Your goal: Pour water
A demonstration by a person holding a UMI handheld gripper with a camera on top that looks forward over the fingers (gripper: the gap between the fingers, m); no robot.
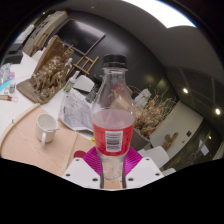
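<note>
I see a dim, cluttered room tilted in my view, with a bright ceiling light panel [160,10] high overhead. A pale round bench [25,150] lies to the left of my claw, its curved edge running toward me. Behind it, heaps of dry brown straw-like material [50,70] sit along the far side, and a crumpled clear plastic bag [76,108] lies just behind the bottle, to its left.

The largest thing near me is a clear plastic bottle [113,115], upright along my fingers and filling the middle of my view. It has a dark cap [115,62] and a red label [114,138] around its lower body. I cannot tell how much water it holds.

My claw [113,165] is clenched around the bottle's base: the magenta pads [91,160] press on both sides just below the label, with no gap that I can see. The bottle looks carried by the fingers and not standing on the bench.

A small metal cup [46,127] stands on the bench near its curved edge, left of the bottle and apart from it.
</note>
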